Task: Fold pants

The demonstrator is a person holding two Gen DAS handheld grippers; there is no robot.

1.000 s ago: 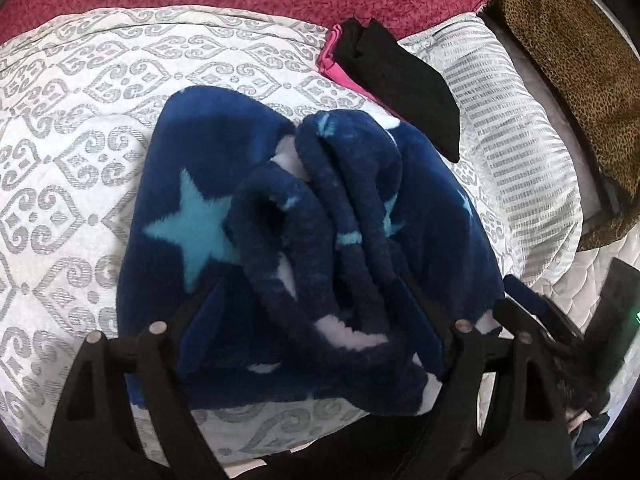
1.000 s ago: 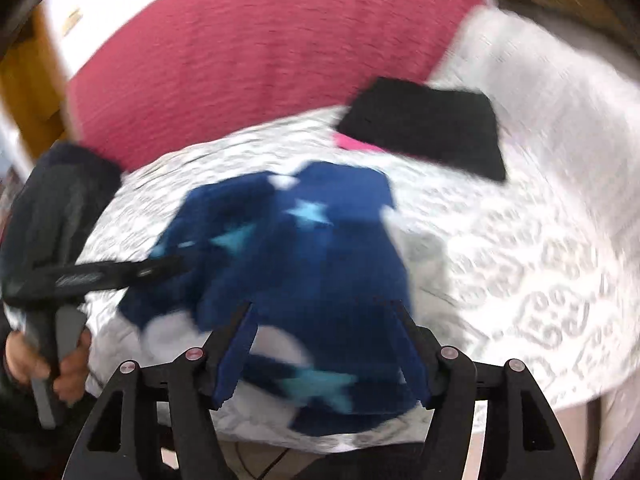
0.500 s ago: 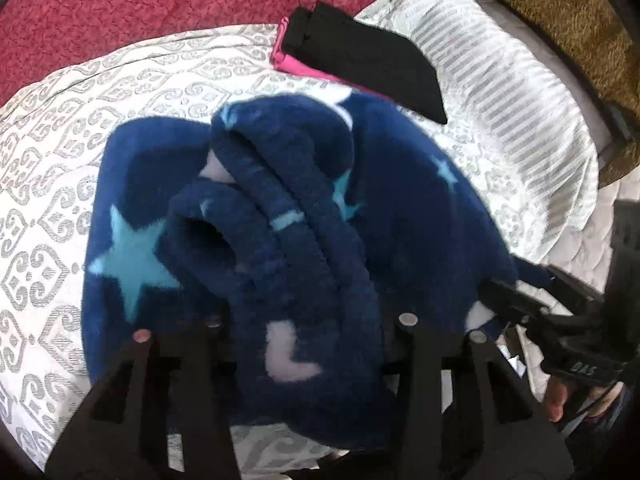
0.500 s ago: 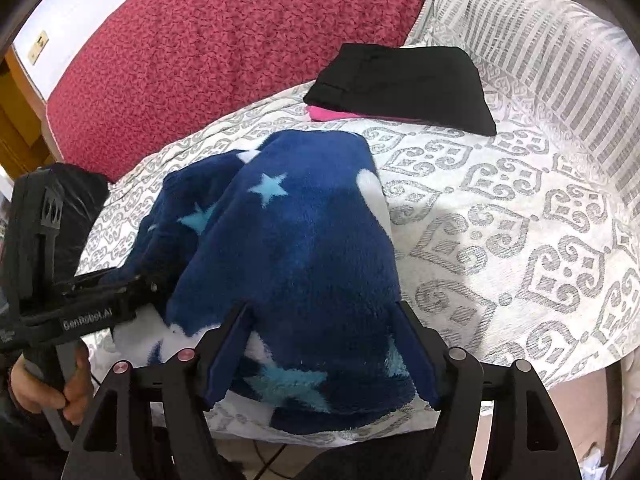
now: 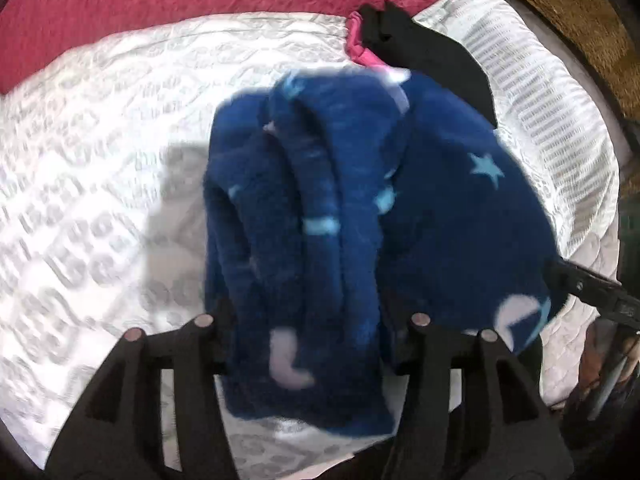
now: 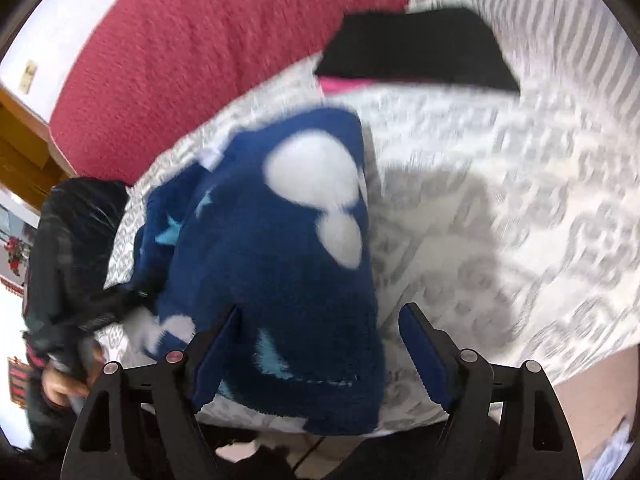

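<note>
Folding stage: bunched navy fleece pants [image 5: 352, 216] with pale stars and white blobs lie on the patterned white-grey bedspread [image 5: 92, 184], both grippers at their near edge.

Left gripper [image 5: 308, 320]: a thick rolled fold of the pants sits between the jaws, which have just been opening; whether the pads press the fabric cannot be told, as the fold hides them. Right gripper [image 6: 320, 344]: jaws have just been opening; the right blue pad [image 6: 420, 356] stands clear of the cloth, the left one lies against the pants' near corner, so no grip. Both views are motion-blurred. Beyond the pants, a folded black garment [image 6: 416, 52] rests on a pink one [image 6: 340, 85], just beside the pants' far edge in the left wrist view. A red cover [image 6: 224, 40] lies behind.
</note>
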